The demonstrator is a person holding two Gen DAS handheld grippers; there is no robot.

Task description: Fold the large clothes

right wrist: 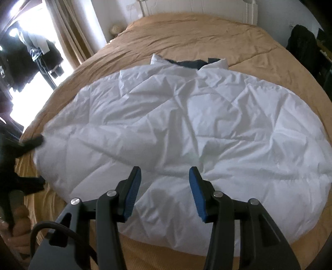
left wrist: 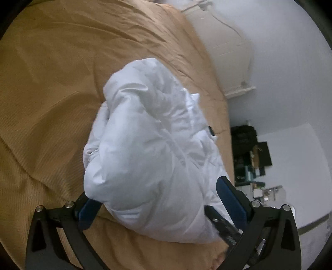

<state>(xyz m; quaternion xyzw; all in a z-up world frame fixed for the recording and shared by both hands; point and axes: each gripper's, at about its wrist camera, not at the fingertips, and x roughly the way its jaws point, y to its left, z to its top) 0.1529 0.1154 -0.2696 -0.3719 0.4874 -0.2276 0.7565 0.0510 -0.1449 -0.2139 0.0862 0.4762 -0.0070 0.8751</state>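
Observation:
A white puffy quilted jacket [right wrist: 182, 128] lies spread flat on a tan bed cover [right wrist: 186, 35], its collar with a dark lining at the far end. My right gripper [right wrist: 165, 176] is open and empty, just above the jacket's near hem. My left gripper [left wrist: 153, 199] is open wide, with a bulging end of the jacket [left wrist: 149, 149] between its blue pads; the left pad is partly hidden under the cloth. In the right wrist view the left gripper [right wrist: 39, 160] shows blurred at the jacket's left edge.
The bed [left wrist: 51, 93] fills most of both views. A white headboard [right wrist: 251, 12] and wall stand at the far end. Curtains and a bright window [right wrist: 68, 31] are at left. Dark clutter and shelves [left wrist: 249, 153] stand beside the bed.

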